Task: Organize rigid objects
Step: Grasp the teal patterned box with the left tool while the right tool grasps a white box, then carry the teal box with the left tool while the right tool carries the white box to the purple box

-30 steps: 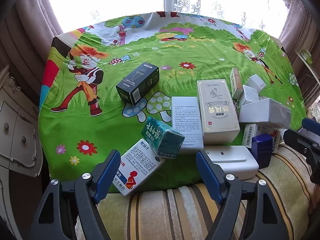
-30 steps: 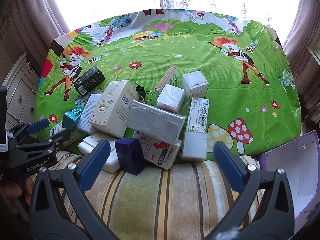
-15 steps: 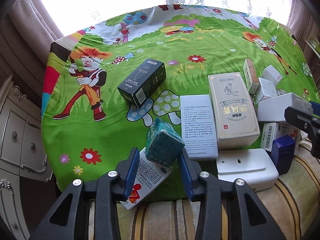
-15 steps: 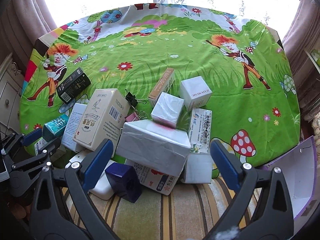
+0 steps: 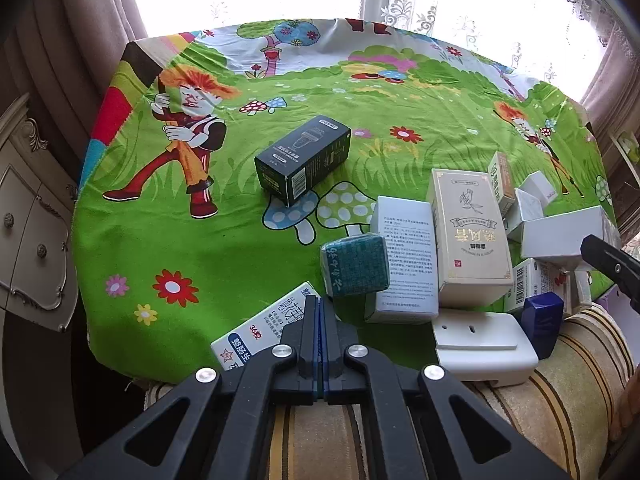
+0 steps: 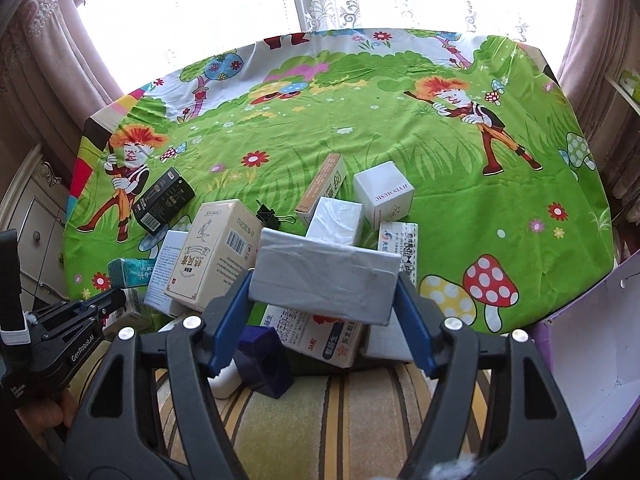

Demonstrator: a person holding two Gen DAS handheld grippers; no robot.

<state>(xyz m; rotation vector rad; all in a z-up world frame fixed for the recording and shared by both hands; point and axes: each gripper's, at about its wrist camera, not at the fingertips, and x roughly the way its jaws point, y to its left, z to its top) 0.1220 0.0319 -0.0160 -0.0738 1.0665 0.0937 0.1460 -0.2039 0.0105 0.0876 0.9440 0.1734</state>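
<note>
Boxes crowd the tablecloth's (image 6: 360,128) near edge; right hand-held gripper (image 6: 322,292) pinches grey box (image 6: 324,276), left (image 5: 321,320) pressed together.

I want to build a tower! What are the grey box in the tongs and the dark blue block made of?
The grey box looks like cardboard wrapped in shiny plastic film: it shows wrinkles and glare. It might be something else under the wrap. The blue block looks like hard matte plastic, with smooth faces and a round hole; I cannot be sure. The right tongs grip the grey box.
</note>
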